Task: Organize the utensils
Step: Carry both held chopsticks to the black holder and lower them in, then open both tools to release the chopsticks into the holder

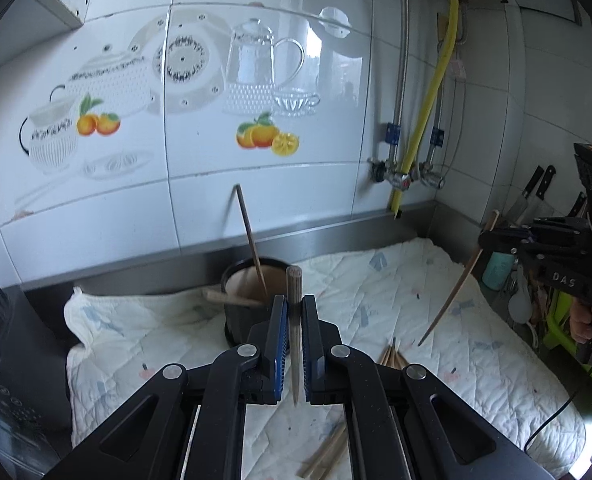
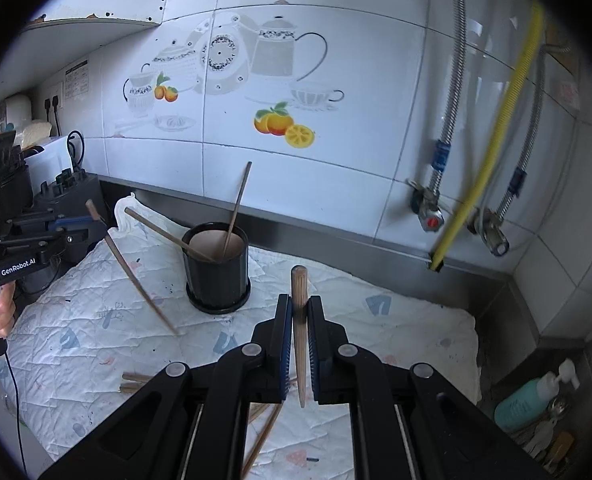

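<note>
The left tongs (image 1: pixel 294 320) are pinching a dark chopstick (image 1: pixel 294 344) held upright above the quilted cloth (image 1: pixel 476 320) on the worktop. The right tongs (image 2: pixel 300 322) grip a lighter wooden chopstick (image 2: pixel 300 344) the same way. Beyond both stands a black holder (image 2: pixel 216 272) on the cloth with two chopsticks leaning in it. Loose chopsticks (image 1: pixel 392 356) lie on the cloth below the tongs.

- Left wrist camera looks down along its fingers toward the black cup (image 1: pixel 252 300) and tiled wall (image 1: pixel 200 184).
- Right wrist camera faces likewise; both views share the cup and the quilted cloth (image 2: pixel 396 320).
</note>
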